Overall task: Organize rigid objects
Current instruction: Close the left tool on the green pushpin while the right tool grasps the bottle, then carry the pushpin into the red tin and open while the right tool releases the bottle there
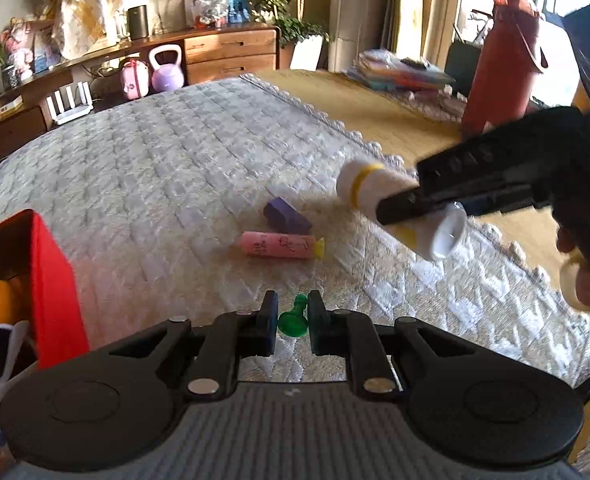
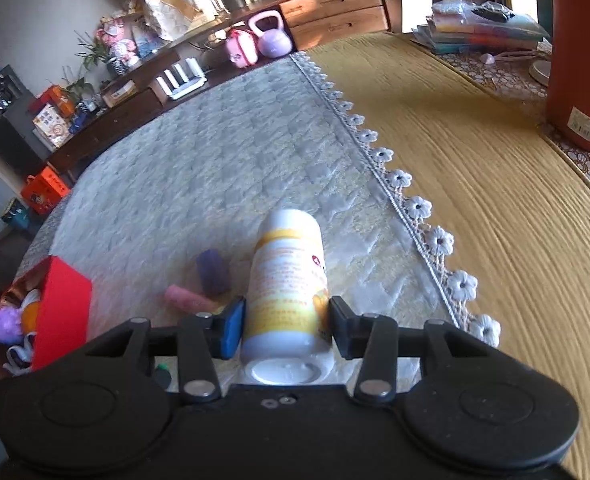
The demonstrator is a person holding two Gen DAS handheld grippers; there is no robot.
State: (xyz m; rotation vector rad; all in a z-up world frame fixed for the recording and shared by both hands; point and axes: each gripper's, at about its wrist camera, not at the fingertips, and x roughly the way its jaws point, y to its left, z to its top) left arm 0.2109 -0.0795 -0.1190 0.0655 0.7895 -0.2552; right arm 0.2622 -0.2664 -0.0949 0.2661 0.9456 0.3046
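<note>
My right tool (image 2: pixel 287 320) is clenched on the white bottle (image 2: pixel 285 280), held in the air at mid-right of the left view. My left tool (image 1: pixel 291 322) stands released around the green pawn (image 1: pixel 293 316). The red box (image 1: pixel 51 280) at lower left already holds things, but the pink tube (image 1: pixel 281 245) and purple block (image 1: pixel 287 216) lie unsorted at centre of the white mat (image 1: pixel 155 168), so I judge the task about half done.

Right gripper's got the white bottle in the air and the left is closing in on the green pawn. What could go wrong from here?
The white bottle is pinched near its base by the right gripper, so it may pivot or slip. The left gripper straddles the small green pawn, lying on soft quilt; it could squirt out on closing.
</note>
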